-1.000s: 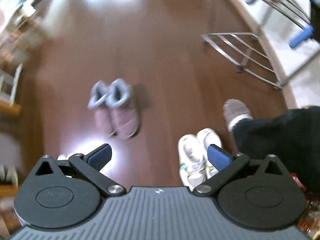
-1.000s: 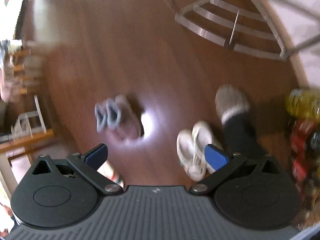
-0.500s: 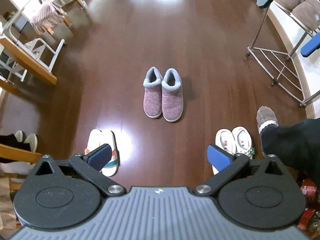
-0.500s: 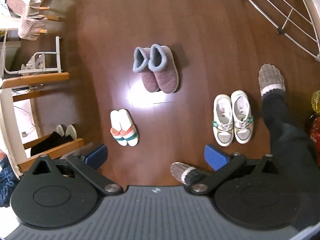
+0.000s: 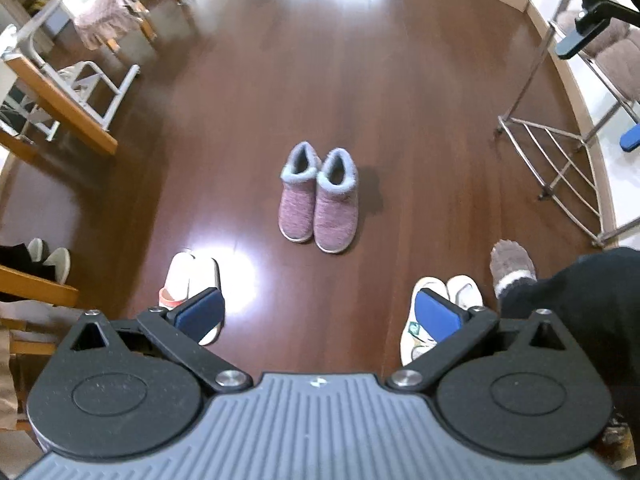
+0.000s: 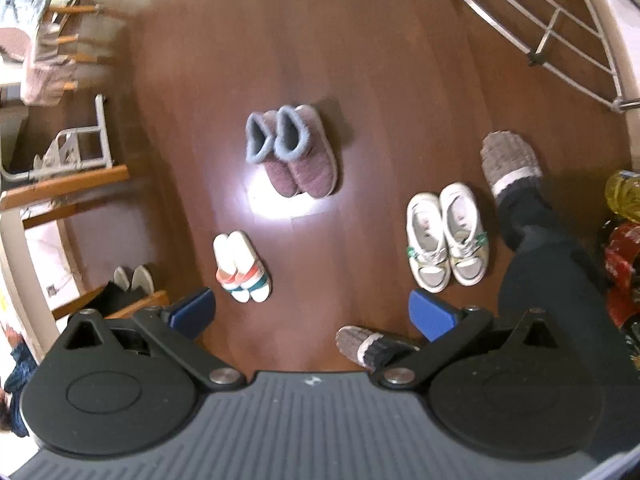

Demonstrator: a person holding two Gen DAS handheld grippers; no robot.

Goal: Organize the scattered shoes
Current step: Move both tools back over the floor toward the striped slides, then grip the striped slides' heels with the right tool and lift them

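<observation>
Floor: dark wooden boards (image 5: 420, 92), glare off the polish, three pairs of shoes set out on them and both tools held high above.
Pink boots: the fleece-lined pair (image 5: 319, 199) sits mid-floor, side by side and touching, toes toward us; this is our landmark.
Striped slides: white pair (image 6: 241, 266) with red and teal bands, nearer than the boots and to their left, neatly together.
White sneakers: this pair (image 6: 446, 236) lies nearer than the boots and to their right, touching each other, just beside the person's socked foot (image 6: 510, 158).
Metal rack: bare rails (image 5: 560, 168) well to the right of the boots, against the wall; looks the likely home for the pairs.
Left gripper: (image 5: 318, 314) fingers spread wide, nothing between them, up in the air.
Right gripper: (image 6: 312, 312) also gaping, empty, well above the floor.
Step in hand: choosing a first pair, I'd say; nothing lifted yet.
Doing it well: come down square over one shoe, pinch the heel collar or sidewall rather than soft fleece, and mind that foot by the sneakers.
</observation>
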